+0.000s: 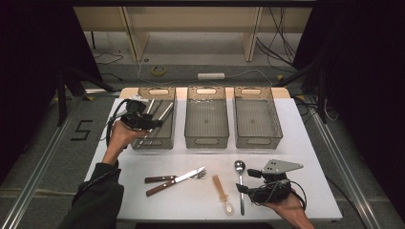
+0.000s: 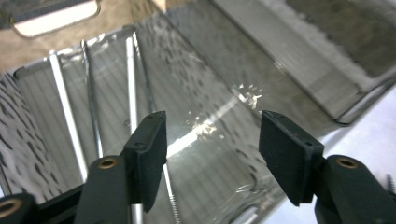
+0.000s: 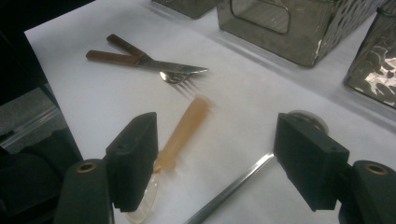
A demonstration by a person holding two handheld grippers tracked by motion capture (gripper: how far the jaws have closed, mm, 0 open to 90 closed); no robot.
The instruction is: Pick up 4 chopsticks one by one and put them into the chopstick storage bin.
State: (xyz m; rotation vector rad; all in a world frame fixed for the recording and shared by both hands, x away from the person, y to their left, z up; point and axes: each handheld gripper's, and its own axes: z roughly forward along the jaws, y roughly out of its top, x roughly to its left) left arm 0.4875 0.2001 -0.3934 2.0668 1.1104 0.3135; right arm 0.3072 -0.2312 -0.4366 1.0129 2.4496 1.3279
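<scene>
the left gripper [image 1: 155, 123] hangs over the left bin [image 1: 168, 143], the first of three clear smoked-plastic bins in a row at the far side of the white worktop [image 1: 296, 143]. its jaws stand well apart with nothing between them; through the gap, the left gripper view looks down into the bin. there, slim metal utensils [image 2: 130, 79] lie lengthwise on the ribbed floor, thin bright shafts side by side, one with a finely grooved section near the jaws. the bin's walls carry a dappled, hammered texture and a cut-out handle slot at the far end.

the right gripper [image 1: 242, 181] rests low at the near right of the worktop, its jaws also spread wide and holding nothing. between them in the right gripper view lies a translucent orange plastic spoon [image 3: 180, 140], with a metal spoon [image 1: 240, 183] just beside it, its round bowl pointing toward the bins. farther left, a knife [image 1: 174, 181] and a fork [image 1: 165, 179], both with brown wooden handles, lie crossed on each other.

on the floor left of the worktop, the figure "5" [image 1: 82, 130] is marked in dark tape. no brand or label can be read on the utensils or bins.
</scene>
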